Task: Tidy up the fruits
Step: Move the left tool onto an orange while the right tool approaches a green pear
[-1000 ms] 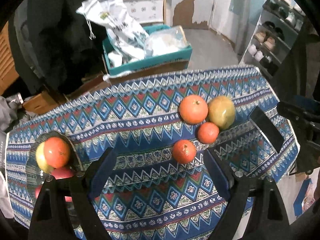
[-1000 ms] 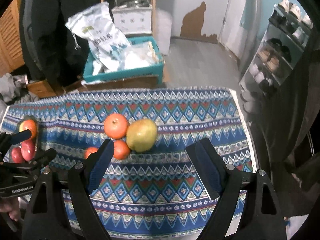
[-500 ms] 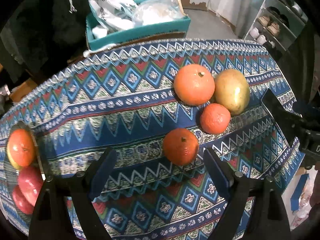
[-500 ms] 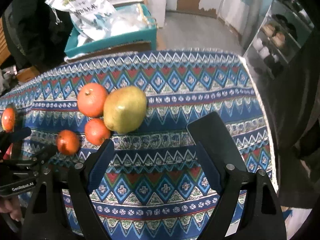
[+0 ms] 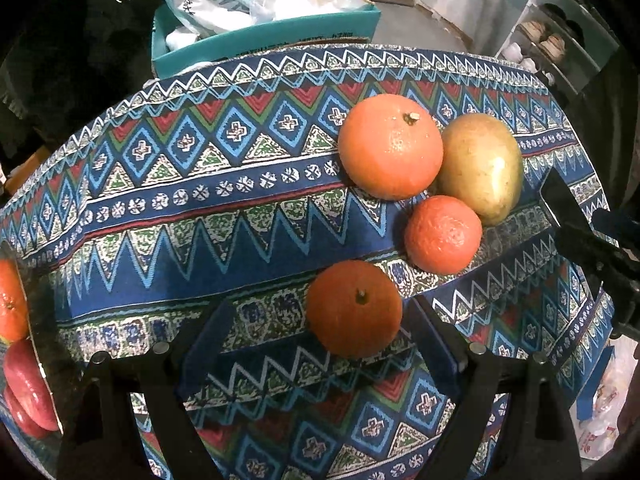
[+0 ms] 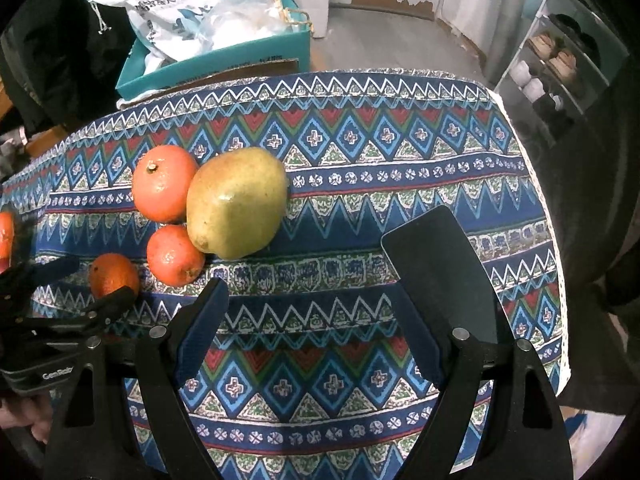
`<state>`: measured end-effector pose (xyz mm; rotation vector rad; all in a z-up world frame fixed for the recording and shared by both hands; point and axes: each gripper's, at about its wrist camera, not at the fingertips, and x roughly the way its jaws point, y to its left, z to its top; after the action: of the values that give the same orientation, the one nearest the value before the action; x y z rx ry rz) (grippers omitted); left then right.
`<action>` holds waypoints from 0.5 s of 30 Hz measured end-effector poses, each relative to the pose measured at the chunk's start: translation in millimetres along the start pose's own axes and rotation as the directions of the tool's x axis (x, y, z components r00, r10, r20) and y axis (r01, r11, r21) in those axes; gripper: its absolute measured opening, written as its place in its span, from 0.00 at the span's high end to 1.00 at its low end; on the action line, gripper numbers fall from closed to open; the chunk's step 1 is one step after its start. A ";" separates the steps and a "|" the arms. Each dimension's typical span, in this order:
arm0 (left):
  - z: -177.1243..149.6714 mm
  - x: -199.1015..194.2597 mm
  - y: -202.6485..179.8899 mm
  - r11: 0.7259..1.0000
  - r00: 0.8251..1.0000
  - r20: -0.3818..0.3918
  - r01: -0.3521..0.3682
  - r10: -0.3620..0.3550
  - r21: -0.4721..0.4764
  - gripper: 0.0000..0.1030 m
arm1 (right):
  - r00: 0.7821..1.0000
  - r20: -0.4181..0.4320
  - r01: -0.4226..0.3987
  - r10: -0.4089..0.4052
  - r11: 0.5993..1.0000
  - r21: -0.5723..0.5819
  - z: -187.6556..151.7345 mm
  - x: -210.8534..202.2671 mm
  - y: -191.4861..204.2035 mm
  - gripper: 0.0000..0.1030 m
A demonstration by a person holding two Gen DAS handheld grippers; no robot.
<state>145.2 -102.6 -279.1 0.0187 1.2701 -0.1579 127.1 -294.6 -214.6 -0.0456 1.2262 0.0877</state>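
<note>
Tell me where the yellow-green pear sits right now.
The pear lies on the patterned tablecloth, left of centre in the right wrist view, touching the large orange to its left, with a smaller orange just below-left.

- table (image 6: 400,152): covered with a blue zigzag-pattern cloth
- big orange (image 5: 390,146) touching pear (image 5: 480,168)
- mid orange (image 5: 442,234) just in front of them, touching pear
- small orange (image 5: 354,308) nearest, slightly apart from cluster
- glass plate (image 5: 40,320) at left edge, holds fruit
</note>
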 end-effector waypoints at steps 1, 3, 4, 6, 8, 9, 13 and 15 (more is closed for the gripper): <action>0.2 2.1 -0.3 1.000 1.000 -0.004 0.003 -0.003 -0.003 0.17 | 1.000 -0.001 0.000 0.000 1.000 0.001 0.1 0.6 0.0 0.19; 0.7 3.4 -1.0 1.000 1.000 -0.003 0.009 -0.009 0.000 0.23 | 1.000 -0.003 -0.002 0.002 1.000 0.001 0.6 1.8 -0.1 0.19; 0.9 2.9 -1.6 1.000 1.000 0.002 0.005 -0.005 0.005 0.26 | 1.000 -0.004 -0.002 0.002 1.000 0.002 1.0 2.2 -0.3 0.19; 2.3 2.9 -2.1 1.000 1.000 0.004 0.028 -0.028 0.009 0.32 | 1.000 -0.005 -0.005 0.005 1.000 0.005 1.9 2.8 -0.5 0.19; 2.6 2.1 -1.7 0.998 0.998 0.006 0.069 -0.069 0.002 0.50 | 1.000 -0.008 -0.015 0.015 1.000 0.011 2.9 3.9 -0.3 0.19; 2.1 1.9 -1.4 0.995 0.995 0.004 0.104 -0.104 -0.004 0.55 | 1.000 -0.010 -0.020 0.020 1.000 0.014 3.8 4.4 -0.1 0.19; 2.7 -1.4 -5.9 0.995 0.995 0.007 0.096 -0.097 0.013 0.55 | 0.999 -0.008 -0.042 0.042 0.999 0.018 9.2 5.0 3.3 0.19; 4.1 -6.1 -6.1 0.995 0.995 0.017 0.100 -0.100 0.014 0.55 | 0.999 -0.006 -0.049 0.049 0.999 0.011 13.4 5.4 6.0 0.19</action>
<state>146.6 -108.4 -271.6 -0.0352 1.2529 -0.2524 140.9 -287.3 -215.1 -0.0066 1.2338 0.1242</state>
